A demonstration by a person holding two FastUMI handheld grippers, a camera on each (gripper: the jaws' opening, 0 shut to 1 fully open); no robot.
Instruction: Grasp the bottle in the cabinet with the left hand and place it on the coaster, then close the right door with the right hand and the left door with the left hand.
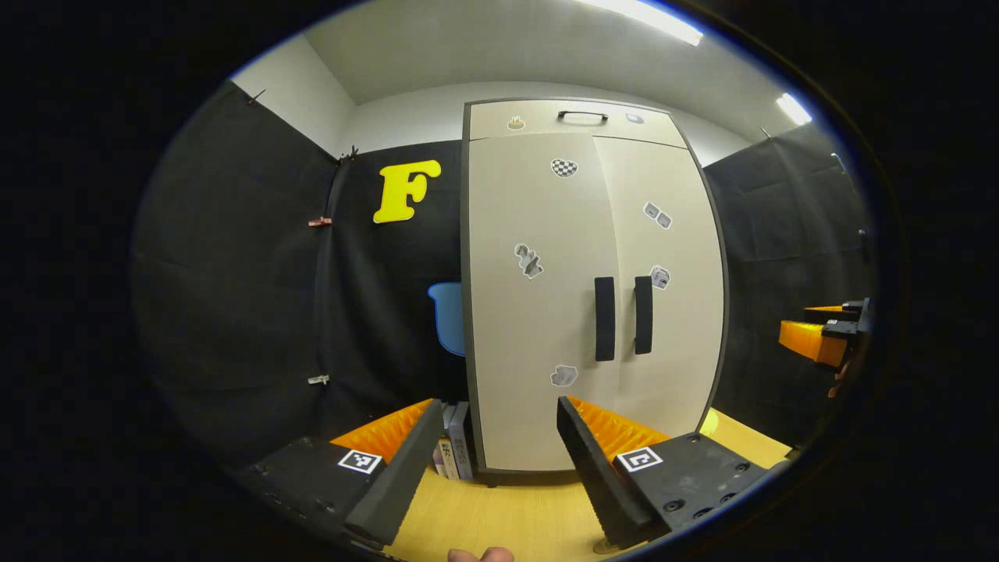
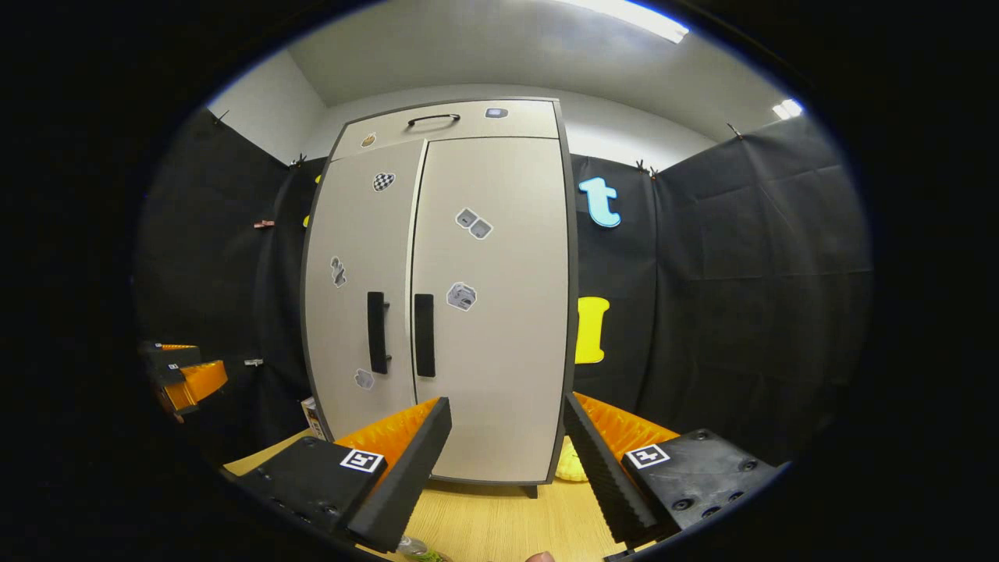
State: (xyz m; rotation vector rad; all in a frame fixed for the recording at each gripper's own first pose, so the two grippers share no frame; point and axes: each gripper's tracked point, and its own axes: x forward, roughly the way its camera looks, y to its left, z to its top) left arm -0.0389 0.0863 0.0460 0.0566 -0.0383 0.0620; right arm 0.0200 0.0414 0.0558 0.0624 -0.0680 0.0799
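Observation:
The beige two-door cabinet (image 1: 546,257) (image 2: 484,351) stands on the wooden table with both doors shut; its two dark handles (image 1: 605,318) (image 2: 424,334) sit side by side at the middle seam. My left gripper (image 1: 498,406) is open, a short way in front of the left door, holding nothing. Also open and bare, my right gripper (image 2: 507,402) faces the right door. At the lower edge of the right gripper view, a small clear object with green (image 2: 416,550) peeks out; I cannot tell whether it is the bottle.
Several books (image 1: 456,449) stand against the cabinet's left side. A yellow object (image 2: 574,462) lies by its right foot. The other gripper (image 1: 823,337) (image 2: 186,376) hovers at each view's side. A fingertip (image 1: 480,555) shows at the bottom.

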